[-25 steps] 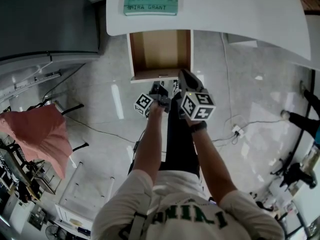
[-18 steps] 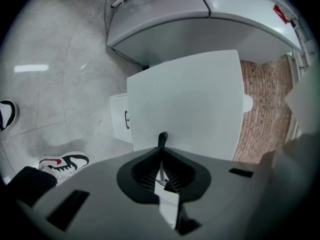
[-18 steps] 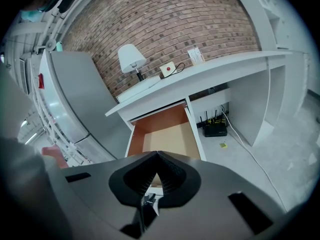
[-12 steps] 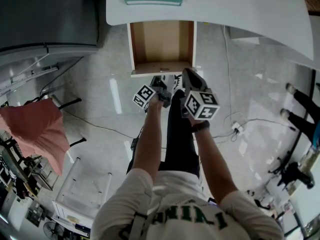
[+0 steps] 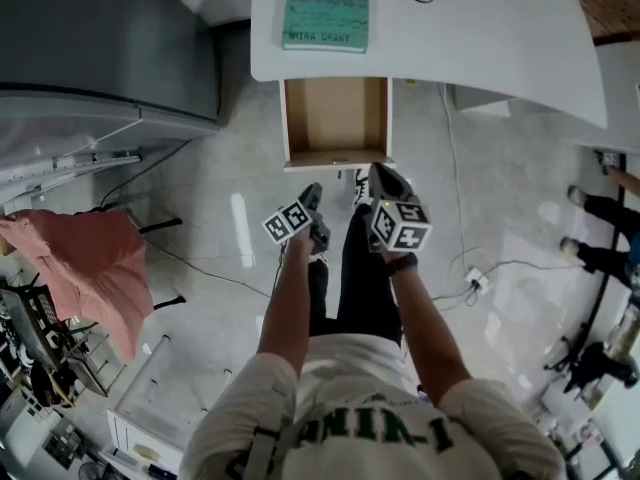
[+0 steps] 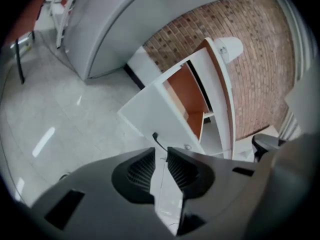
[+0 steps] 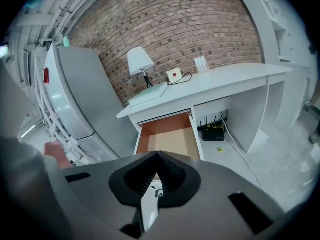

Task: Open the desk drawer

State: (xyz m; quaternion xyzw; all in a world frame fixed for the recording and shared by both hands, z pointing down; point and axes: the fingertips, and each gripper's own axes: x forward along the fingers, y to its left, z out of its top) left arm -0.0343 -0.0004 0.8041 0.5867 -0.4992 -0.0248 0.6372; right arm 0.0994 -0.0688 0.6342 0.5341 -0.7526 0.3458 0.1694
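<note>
Now left gripper (image 5: 313, 198) newly opened, drawn back from drawer (image 5: 335, 118)

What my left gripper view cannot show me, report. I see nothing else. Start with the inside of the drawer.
Observer: The drawer stands pulled out from under the desk. The head view looks straight into it, and its bottom is bare, with nothing inside.
Operator: Now give me the right gripper.
Observer: The right gripper points toward the drawer. Its own view shows the jaws closed tip to tip with nothing between them.
Operator: Report the desk top.
Observer: A teal book lies flat on it, just above where the drawer sits.
</note>
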